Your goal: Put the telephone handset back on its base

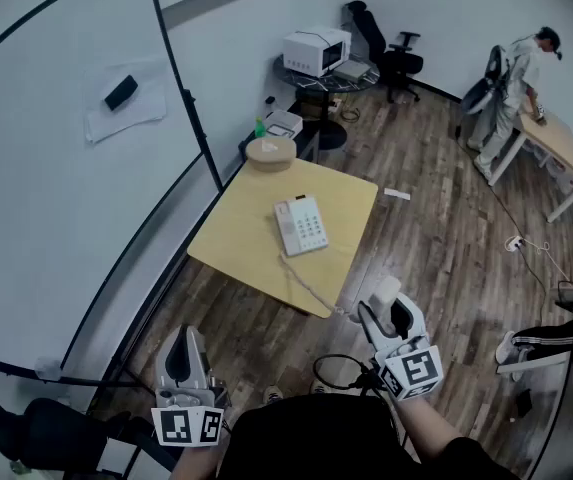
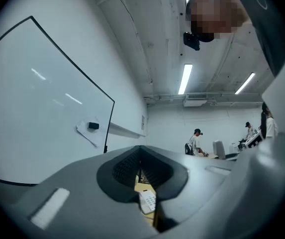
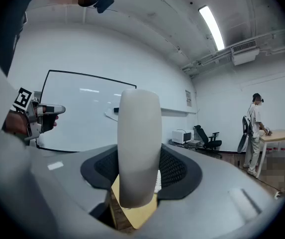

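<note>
**A:** The right tongs [image 1: 389,314] were clamped on the handset [image 3: 140,143], jaws spread wide around its body. In the right gripper view it stood nearly upright between the pads.

**B:** And the left tongs [image 1: 186,356]?

**A:** Jaws together, nothing between them, hanging low at the lower left of the head view. They had no part in this.

**B:** So where was the base [image 1: 301,226]?

**A:** At the middle of the frame, on the yellow desk [image 1: 241,243], up and to the left of the right tongs. The handset hung off the desk, past its near corner and over the floor, well apart from the base.

**B:** Which hand was closer?

**A:** The right, and it carried the load. The coiled cord [image 1: 304,282] ran from the base to the desk's near edge, toward the handset.

**B:** And the alignment?

**A:** That looked like the crux. The base's long axis ran roughly up and down the frame, slightly tilted, with the keypad on its right and the empty cradle strip on its left. The handset's long axis would likely need bringing parallel to that strip as it travelled up-left.
</note>
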A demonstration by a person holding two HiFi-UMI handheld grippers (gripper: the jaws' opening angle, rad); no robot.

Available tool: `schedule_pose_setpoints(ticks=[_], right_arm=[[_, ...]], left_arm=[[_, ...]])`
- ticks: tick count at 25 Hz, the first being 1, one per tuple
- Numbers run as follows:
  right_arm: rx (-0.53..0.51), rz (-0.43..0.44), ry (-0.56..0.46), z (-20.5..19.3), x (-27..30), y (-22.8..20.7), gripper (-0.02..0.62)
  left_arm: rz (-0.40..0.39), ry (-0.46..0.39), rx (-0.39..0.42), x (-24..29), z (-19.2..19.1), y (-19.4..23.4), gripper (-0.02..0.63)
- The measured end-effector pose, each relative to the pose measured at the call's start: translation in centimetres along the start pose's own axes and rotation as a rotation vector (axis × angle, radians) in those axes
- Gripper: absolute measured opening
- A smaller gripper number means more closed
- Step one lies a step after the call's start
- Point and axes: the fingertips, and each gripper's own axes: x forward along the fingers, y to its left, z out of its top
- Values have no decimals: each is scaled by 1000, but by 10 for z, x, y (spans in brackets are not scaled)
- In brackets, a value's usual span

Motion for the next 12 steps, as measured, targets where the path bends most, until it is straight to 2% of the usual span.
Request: schedule_pose_setpoints(ticks=[6,12], right_arm=[[11,8,6,-3,5,7,221],[58,24,-36,7,8,10,222]], left_arm=[[-13,1,-3,1,-2,2,0],[-11,7,-17,0,-6,8,0]])
